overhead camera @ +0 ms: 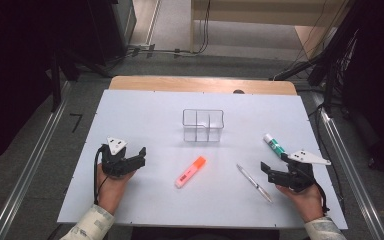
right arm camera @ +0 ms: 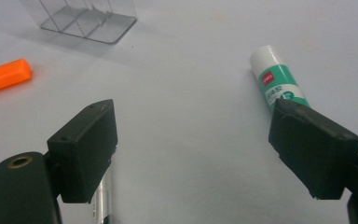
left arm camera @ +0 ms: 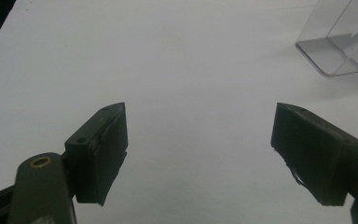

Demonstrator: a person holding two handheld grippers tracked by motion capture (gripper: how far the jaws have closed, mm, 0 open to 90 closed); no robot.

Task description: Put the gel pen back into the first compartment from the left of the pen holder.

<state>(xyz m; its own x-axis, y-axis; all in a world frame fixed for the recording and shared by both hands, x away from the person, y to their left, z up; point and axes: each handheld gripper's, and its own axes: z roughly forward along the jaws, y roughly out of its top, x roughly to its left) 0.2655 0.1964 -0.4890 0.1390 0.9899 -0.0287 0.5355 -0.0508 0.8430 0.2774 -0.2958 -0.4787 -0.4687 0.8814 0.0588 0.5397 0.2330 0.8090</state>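
On the white worktop (overhead camera: 145,120) a clear divided box (overhead camera: 203,125) stands toward the far side, with an orange highlighter (overhead camera: 190,171) lying nearer, between the two hands. At the near left the left gripper (overhead camera: 141,155) rests with its fingers (left arm camera: 103,149) spread wide and nothing between them. The right gripper (overhead camera: 266,171) at the near right is likewise released, a pen (overhead camera: 254,183) just beside one finger and a glue stick (overhead camera: 275,145) just beyond the other.
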